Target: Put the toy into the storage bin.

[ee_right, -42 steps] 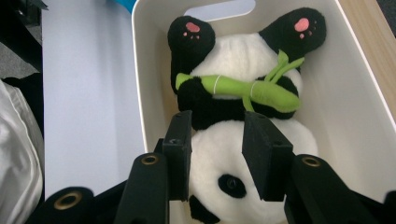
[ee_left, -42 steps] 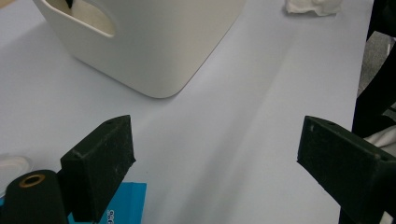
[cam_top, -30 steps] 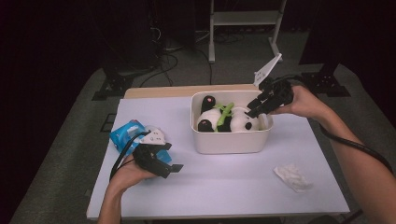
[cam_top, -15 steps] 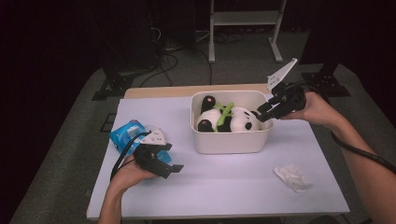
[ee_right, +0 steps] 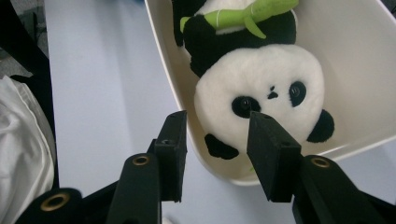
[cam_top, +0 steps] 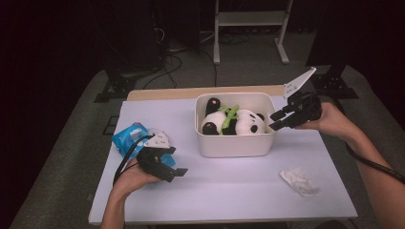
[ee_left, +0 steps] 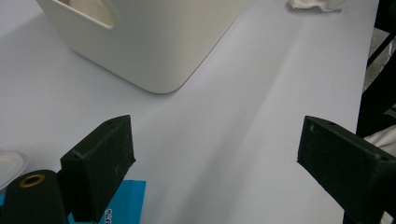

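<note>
Right gripper [cam_top: 277,120] noted beside the white bin [cam_top: 234,145], tips aimed at its near wall; jaws part spread, just been opening, nothing between the pads. Panda plush [cam_top: 239,123] found inside the bin, directly ahead of the tips and slightly below them, apart from both pads. Long axis of the plush judged roughly in line with the gripper's own pointing direction: head nearest the tips, body and green bamboo piece [cam_top: 229,117] farther off. Right gripper recorded as much the nearer of the two.

Left gripper [cam_top: 179,172] logged low over the table, well apart from the bin, jaws spread wide and empty; blue packet [cam_top: 126,138] just behind it, crumpled tissue [cam_top: 300,181] far off across the table.

From the right gripper view: right gripper [ee_right: 217,126] with one jaw over bare table outside the bin wall [ee_right: 355,70], the other over the panda plush [ee_right: 261,79], so the rim seen to run under the gap, not resolvable from above. From the left gripper view: left gripper [ee_left: 215,154] confirmed holding nothing.
</note>
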